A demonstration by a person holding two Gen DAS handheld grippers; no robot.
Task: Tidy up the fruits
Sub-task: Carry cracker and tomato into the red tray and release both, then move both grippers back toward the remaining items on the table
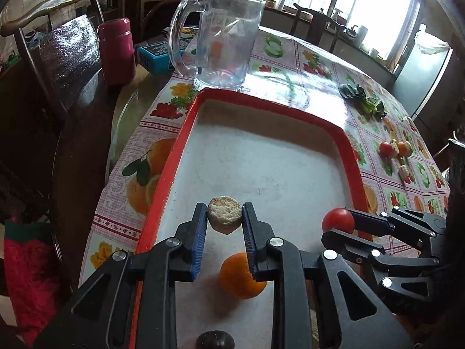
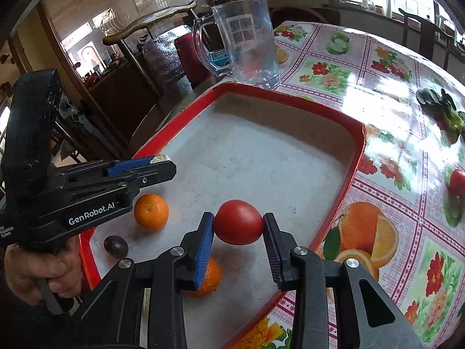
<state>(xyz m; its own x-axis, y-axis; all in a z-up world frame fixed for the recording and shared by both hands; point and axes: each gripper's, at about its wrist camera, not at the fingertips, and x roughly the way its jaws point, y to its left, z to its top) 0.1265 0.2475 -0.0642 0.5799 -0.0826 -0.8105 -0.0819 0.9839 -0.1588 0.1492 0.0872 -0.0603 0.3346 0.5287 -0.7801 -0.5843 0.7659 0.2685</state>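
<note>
I am pinching a tomato (image 2: pixel 238 222) in my right gripper (image 2: pixel 238 232) and a corn piece (image 1: pixel 224 214) in my left gripper (image 1: pixel 224 218), which is showing "GenRobot.AI" at the right-wrist frame's left.

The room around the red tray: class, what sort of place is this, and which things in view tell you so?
Probably a home dining room or kitchen. A round table wears a fruit-print oilcloth, wooden chairs stand around it, and a glass jug and a maroon flask sit beside the tray.
</note>
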